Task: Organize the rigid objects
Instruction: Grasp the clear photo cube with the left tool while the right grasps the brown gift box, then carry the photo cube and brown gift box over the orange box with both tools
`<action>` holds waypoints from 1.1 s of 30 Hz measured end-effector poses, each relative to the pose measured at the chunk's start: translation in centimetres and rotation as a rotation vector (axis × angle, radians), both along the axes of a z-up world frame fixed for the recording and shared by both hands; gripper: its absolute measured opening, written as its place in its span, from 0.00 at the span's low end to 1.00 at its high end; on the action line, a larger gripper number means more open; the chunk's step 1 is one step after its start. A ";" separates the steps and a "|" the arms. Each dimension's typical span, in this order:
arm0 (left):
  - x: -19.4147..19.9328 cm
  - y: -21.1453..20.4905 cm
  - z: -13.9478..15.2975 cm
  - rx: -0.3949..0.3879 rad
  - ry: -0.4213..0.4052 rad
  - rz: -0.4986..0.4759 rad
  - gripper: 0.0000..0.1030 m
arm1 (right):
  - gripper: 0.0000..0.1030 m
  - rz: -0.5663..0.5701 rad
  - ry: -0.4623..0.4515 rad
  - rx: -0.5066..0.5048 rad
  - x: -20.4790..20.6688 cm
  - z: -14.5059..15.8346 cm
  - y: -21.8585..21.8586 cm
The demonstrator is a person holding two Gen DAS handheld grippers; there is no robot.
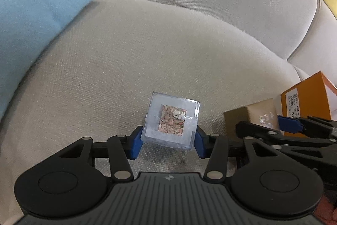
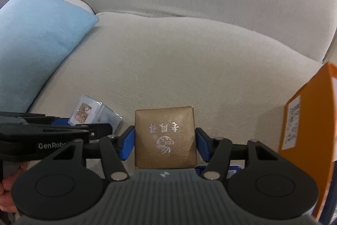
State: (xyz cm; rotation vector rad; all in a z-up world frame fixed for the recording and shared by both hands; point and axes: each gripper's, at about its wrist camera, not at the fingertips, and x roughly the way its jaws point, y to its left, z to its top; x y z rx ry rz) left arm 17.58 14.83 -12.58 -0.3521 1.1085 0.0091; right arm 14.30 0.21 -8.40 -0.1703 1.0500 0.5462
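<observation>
On the sofa (image 1: 168, 45), the left gripper (image 1: 168, 140) clamps the clear cube (image 1: 171, 121); beside it, nearer the orange box (image 2: 305, 119), the right gripper (image 2: 164, 142) clamps the gold box (image 2: 165, 138). Sorting seems barely started; both still need placing.

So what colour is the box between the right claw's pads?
Brownish gold box with silver lettering; right wrist view shows it best.

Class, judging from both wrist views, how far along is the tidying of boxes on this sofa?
Done: nothing looks sorted yet. In hand: left gripper brackets the clear cube; right gripper brackets the gold box, both on the sofa seat. Left: moving both; orange box untouched.
</observation>
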 end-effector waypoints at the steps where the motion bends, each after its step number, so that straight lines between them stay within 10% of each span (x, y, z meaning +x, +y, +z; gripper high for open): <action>1: -0.3 0.0 0.4 -0.001 -0.009 0.006 0.54 | 0.59 -0.003 -0.007 0.005 -0.2 0.4 -0.3; 21: -3.0 -9.2 11.7 -0.092 -0.236 -0.183 0.54 | 0.59 -0.189 -0.195 0.131 -4.5 10.3 -12.8; 33: -1.1 -20.0 12.8 -0.061 -0.257 -0.449 0.54 | 0.59 -0.383 -0.222 0.154 -3.7 11.4 -22.8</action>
